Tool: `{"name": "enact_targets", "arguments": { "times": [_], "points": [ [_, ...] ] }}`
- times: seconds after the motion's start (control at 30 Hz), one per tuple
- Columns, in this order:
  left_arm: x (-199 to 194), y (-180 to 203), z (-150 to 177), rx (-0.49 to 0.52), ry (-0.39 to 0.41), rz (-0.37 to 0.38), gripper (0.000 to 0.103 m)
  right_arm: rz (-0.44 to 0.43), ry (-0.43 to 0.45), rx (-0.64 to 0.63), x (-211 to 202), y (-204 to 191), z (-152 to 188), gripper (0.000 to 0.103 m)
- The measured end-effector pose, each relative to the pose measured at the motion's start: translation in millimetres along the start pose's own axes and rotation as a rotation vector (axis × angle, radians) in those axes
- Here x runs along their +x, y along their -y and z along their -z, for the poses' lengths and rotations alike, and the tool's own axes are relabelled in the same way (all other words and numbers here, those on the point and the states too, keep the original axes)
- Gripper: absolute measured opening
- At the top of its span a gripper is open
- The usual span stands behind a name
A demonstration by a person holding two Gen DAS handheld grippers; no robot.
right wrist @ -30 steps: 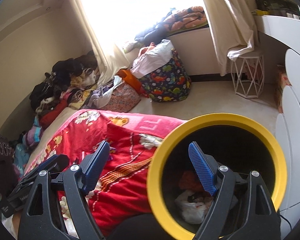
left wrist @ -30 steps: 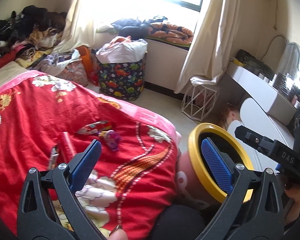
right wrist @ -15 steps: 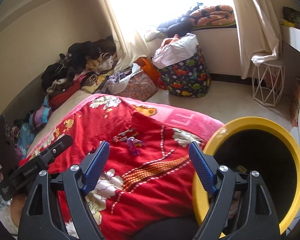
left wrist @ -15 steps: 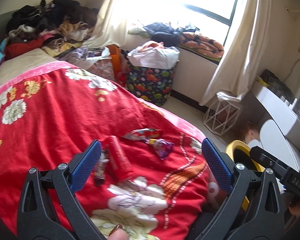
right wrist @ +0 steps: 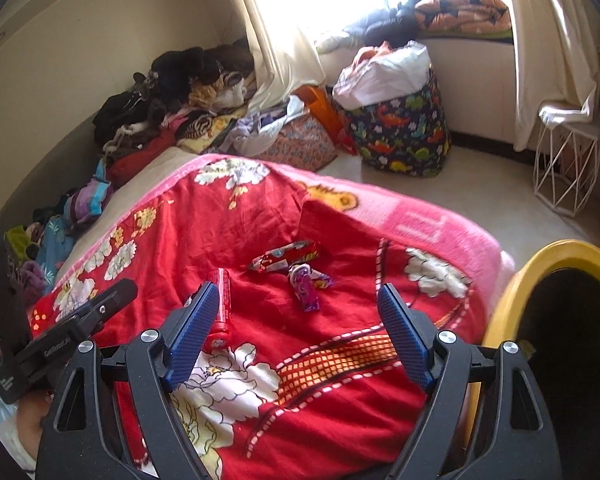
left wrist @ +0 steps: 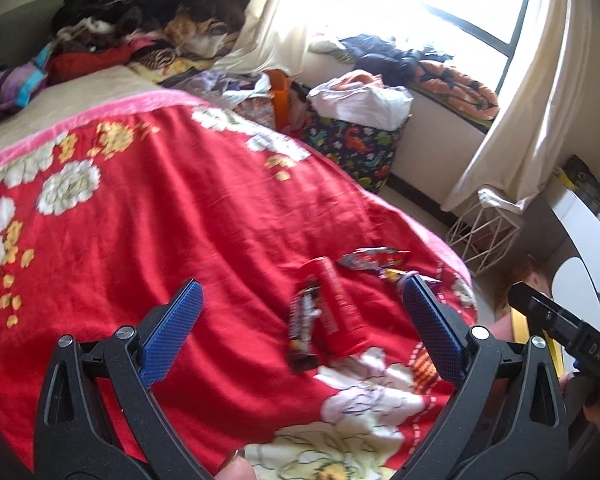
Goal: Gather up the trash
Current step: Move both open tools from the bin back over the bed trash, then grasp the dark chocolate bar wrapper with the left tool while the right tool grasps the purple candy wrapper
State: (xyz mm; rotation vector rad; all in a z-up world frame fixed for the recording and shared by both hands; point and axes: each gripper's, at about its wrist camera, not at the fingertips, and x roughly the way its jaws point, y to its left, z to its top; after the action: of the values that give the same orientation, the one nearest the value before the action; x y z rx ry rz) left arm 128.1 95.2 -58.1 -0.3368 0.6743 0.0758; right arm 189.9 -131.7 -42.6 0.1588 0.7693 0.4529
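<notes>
— Where is the trash?
— Wrappers and a red tube lie on the red blanket, beside the yellow bin.
— The grippers?
— Left gripper and right gripper both gape, empty, above it.

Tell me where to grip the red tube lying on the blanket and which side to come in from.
Grip the red tube across its middle, coming down from above with one pad on each long side. It lies flat on the red blanket, long axis running away from the camera, so the narrow width suits the open right gripper. A dark wrapper lies close along one side, so keep that pad tight to the tube.
</notes>
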Motion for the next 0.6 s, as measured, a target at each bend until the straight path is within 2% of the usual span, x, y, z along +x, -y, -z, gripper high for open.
{"name": "enact_targets", "arguments": {
  "times": [0.23,0.4,0.6],
  "points": [
    [18,-14,12,-0.06,-0.078,0.035,0.064,0.019,-0.068,0.006,43,3,0,0.075],
    [31,-12,20,-0.067,-0.134,0.068,0.051,0.047,-0.11,0.028,78,8,-3,0.072],
    [44,-8,31,-0.059,-0.185,0.079,0.038,0.052,-0.166,0.024,116,12,-5,0.061]
  ]
}}
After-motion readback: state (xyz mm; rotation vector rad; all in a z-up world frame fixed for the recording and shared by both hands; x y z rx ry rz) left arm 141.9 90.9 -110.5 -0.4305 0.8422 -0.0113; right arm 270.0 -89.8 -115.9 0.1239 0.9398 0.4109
